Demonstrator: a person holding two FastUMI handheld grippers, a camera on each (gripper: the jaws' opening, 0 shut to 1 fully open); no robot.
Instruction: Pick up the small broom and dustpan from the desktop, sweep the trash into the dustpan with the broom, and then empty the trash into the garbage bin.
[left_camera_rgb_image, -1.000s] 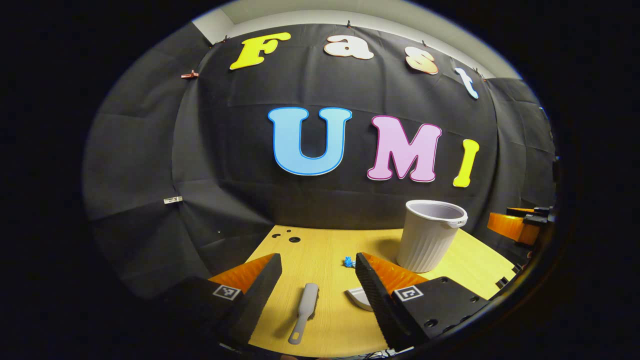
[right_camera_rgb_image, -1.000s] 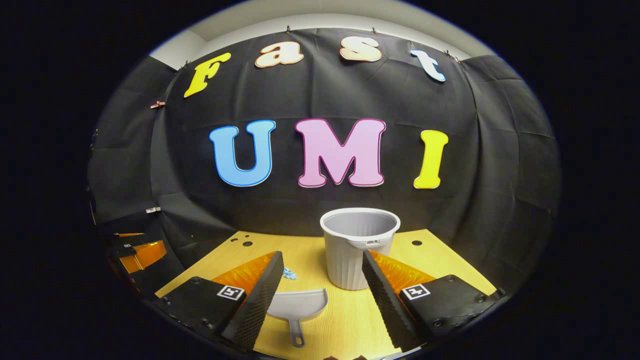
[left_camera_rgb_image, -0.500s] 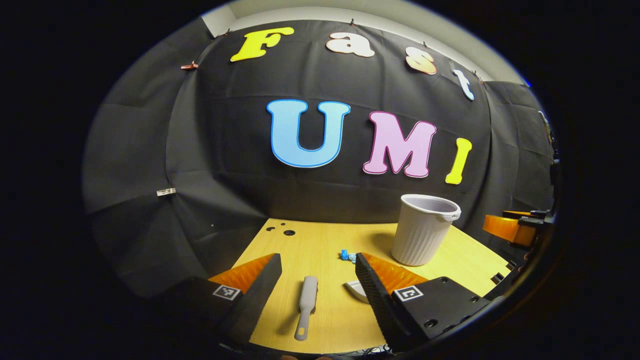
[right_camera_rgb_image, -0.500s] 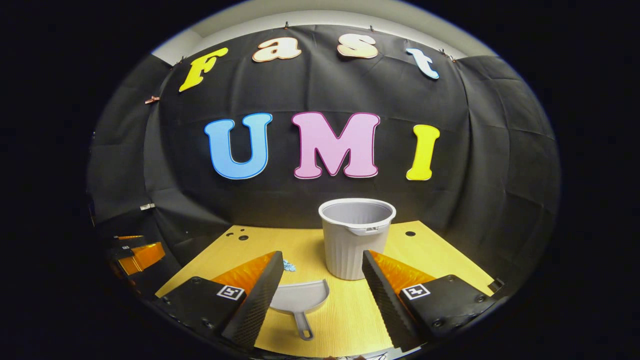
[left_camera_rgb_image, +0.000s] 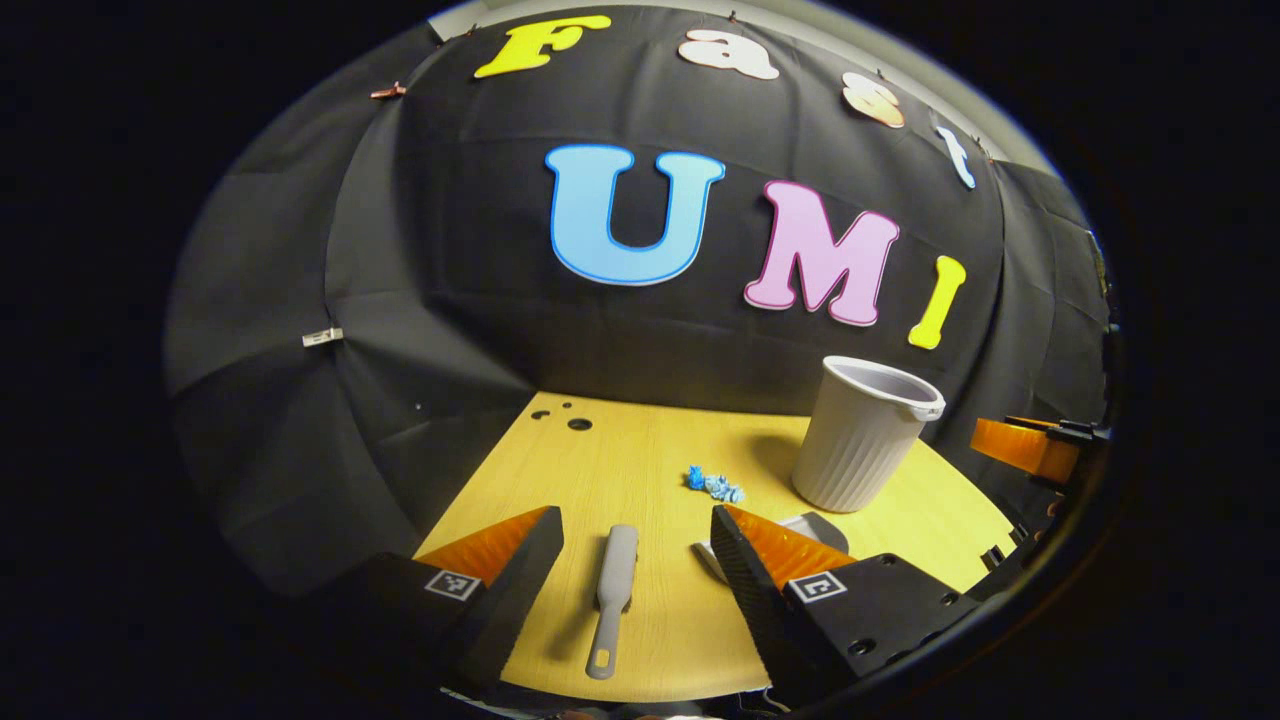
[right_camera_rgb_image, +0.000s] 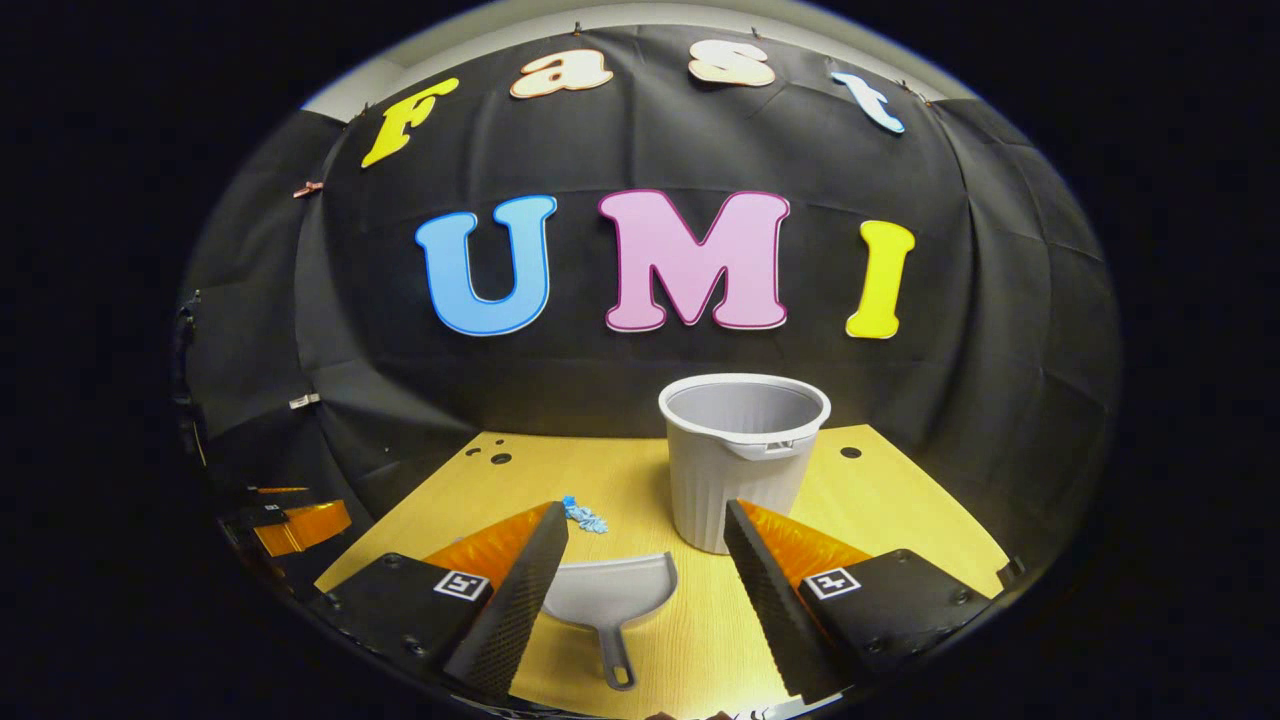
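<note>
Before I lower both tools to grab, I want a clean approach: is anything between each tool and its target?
Nothing visible. The broom lies between the open left tool, the dustpan between the open right tool.

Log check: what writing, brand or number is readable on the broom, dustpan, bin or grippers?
On the broom, dustpan, bin: no text visible.
On the left gripper, right gripper: square marker tags, coded pattern, no words.
The small white tag on the booth wall: too small to read.
</note>
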